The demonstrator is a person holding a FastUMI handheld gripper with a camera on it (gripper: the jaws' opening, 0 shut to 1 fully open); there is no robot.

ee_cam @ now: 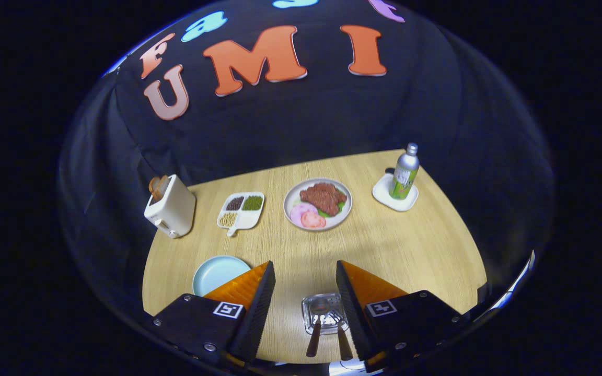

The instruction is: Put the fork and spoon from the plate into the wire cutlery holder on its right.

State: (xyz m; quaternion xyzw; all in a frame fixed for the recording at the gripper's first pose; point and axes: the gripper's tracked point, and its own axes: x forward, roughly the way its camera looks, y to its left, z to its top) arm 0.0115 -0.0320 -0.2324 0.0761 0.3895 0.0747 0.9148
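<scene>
My tongs (305,277) hang spread apart over the worktop (411,245), the wire cutlery holder (324,312) with two brown handles standing in it between them, the pale blue plate (217,272) just left.

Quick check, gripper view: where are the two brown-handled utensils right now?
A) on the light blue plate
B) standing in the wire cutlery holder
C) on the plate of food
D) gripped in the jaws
B: two brown handles stick out of the wire cutlery holder between the open jaws of the gripper, which hold nothing; the light blue plate is bare.
</scene>
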